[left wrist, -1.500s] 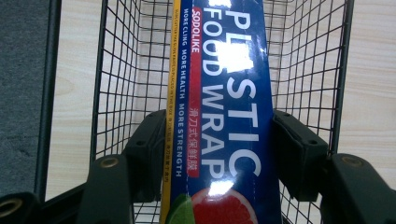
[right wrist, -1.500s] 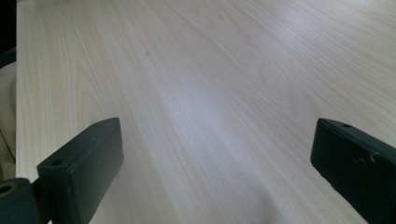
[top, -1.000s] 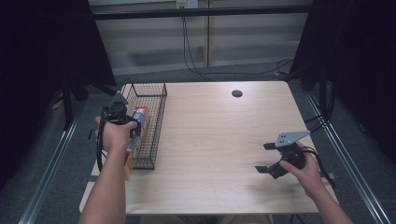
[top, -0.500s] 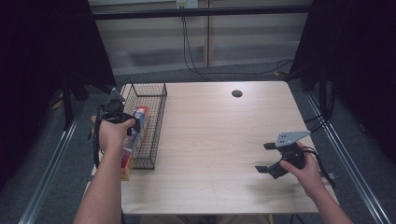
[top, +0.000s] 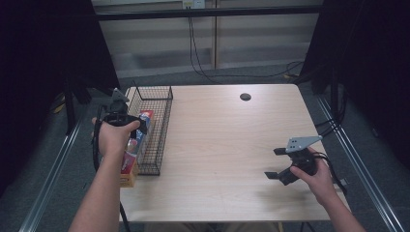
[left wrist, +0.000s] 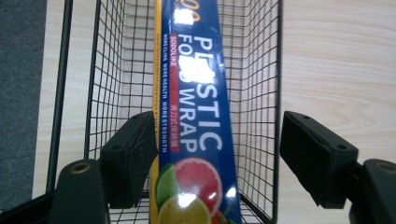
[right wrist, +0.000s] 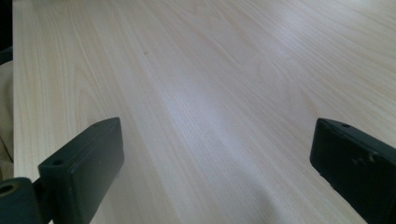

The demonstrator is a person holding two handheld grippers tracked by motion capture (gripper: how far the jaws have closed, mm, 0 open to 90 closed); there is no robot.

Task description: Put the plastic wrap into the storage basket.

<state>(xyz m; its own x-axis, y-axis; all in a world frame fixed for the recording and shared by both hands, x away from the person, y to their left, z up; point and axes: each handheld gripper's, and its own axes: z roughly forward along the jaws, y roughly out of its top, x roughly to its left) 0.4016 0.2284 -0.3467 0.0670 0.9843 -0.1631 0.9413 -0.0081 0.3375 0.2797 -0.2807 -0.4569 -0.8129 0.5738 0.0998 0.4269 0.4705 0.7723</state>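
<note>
Plastic-wrap box, the long blue cardboard one with white lettering and citrus fruit printed at its near end, lies lengthwise inside the black wire basket, and I'm looking straight down its length from my left gripper. My jaws on that side have just been opening: the box sits between them, the left pad right beside its yellow edge, the right pad well clear with basket mesh showing in the gap, so nothing is pinched now. From the high view, the wire basket stands at the left edge of the pale wooden counter, and the box shows inside it under my left hand, which holds the left gripper over the basket's near half. Over on the other side, my right gripper hangs just above the counter near its right front corner, jaws spread wide with nothing between them, and in its own view bare wood grain runs between the two black pads. A small dark round hole sits in the counter near the far edge.
</note>
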